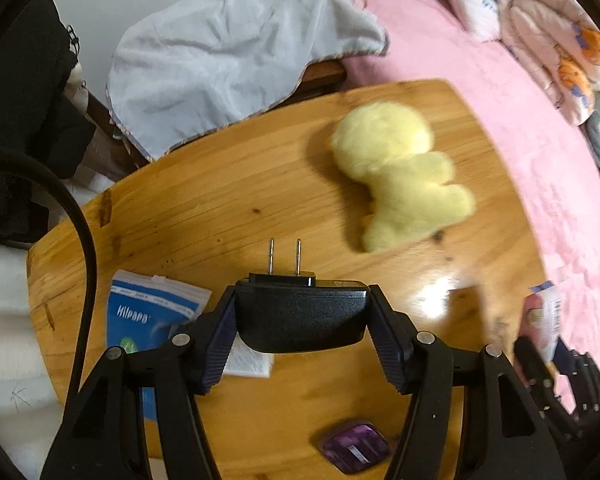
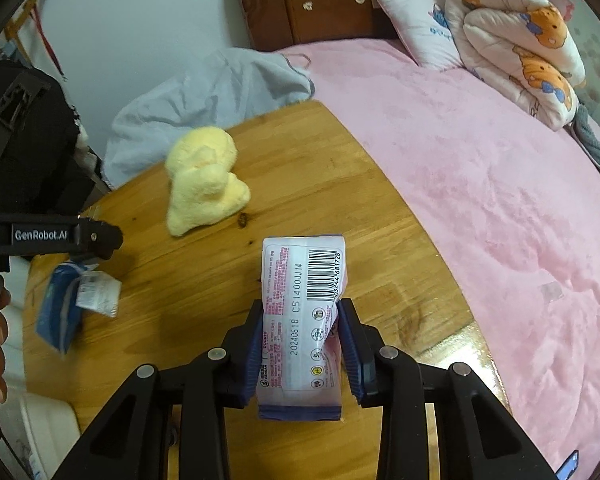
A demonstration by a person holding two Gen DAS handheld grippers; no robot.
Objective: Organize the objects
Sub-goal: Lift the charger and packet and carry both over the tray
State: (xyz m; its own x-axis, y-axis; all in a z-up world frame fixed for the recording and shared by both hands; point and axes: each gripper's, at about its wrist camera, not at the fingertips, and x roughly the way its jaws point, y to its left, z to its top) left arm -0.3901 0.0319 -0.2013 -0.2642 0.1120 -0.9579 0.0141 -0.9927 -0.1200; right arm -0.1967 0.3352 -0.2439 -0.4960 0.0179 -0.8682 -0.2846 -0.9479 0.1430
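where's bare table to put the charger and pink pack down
Bare wood between the plush and the bed, and ahead of the pink pack. Crowded near the blue packet and purple item below the charger.

A black plug adapter (image 1: 300, 316), prongs forward, and a pink barcoded packet (image 2: 302, 320) are both clamped above the table.

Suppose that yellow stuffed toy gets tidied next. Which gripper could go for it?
Neither yet, since both are full: the left gripper holds the black plug adapter, the right gripper a pink packet. The yellow plush toy lies on the left, so probably the left.
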